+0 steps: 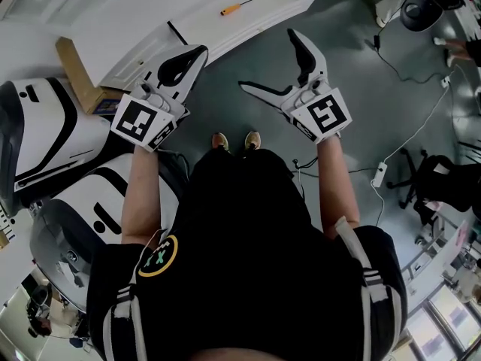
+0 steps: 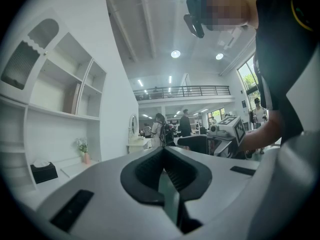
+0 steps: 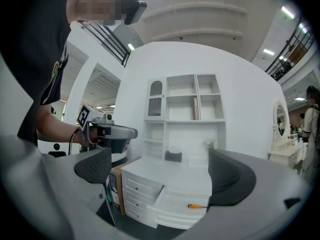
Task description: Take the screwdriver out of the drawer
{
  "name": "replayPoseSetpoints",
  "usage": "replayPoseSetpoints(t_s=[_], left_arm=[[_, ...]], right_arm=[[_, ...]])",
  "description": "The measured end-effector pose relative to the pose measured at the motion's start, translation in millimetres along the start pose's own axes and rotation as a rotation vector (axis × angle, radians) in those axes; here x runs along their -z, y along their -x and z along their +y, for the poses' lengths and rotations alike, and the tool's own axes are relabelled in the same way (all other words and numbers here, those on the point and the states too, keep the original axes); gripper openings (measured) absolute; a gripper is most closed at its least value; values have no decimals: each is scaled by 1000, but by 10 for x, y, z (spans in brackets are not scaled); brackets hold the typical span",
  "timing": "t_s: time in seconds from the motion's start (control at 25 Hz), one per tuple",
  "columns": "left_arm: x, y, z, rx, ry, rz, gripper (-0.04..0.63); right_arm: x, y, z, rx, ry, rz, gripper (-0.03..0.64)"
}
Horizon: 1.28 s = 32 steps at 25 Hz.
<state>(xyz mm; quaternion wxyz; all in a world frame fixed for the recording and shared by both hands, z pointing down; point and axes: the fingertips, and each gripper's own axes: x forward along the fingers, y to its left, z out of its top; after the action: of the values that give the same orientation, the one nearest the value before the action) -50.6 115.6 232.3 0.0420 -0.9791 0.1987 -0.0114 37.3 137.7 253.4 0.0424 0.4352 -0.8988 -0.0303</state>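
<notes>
Orange-handled screwdriver (image 1: 235, 7) lies flat in drawer (image 1: 188, 13), shaft pointing right.

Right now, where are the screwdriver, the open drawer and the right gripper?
screwdriver (image 3: 194, 205): right gripper view, on its orange handle.
drawer (image 3: 173, 219): right gripper view, on its front wall.
right gripper (image 1: 267, 59): head view, midway between its open jaws.

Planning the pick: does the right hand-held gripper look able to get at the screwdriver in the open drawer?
Probably yes. The right hand-held gripper is wide open and empty, and the screwdriver lies uncovered in the pulled-out drawer ahead of it, with nothing between them; it would just need to move in closer.
</notes>
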Motion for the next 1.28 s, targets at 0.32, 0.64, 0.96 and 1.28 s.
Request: replayPoseSetpoints(t_s=[0.32,0.64,0.96,1.28], left_arm=[[-38,-83,-47,-29,-13,2,17],[-30,-227,-219,-65,-29,18,17],[32,-350,-112,-79,-29,29,17],[201,-705,326,-67,-91,57,17]], right_arm=[[7,65,-76,-27,12,-8,586],[65,212,-192,-78,35,-9,586],[203,116,-377,-112,55,21,586],[347,-394,-732,-147,104,42,586]])
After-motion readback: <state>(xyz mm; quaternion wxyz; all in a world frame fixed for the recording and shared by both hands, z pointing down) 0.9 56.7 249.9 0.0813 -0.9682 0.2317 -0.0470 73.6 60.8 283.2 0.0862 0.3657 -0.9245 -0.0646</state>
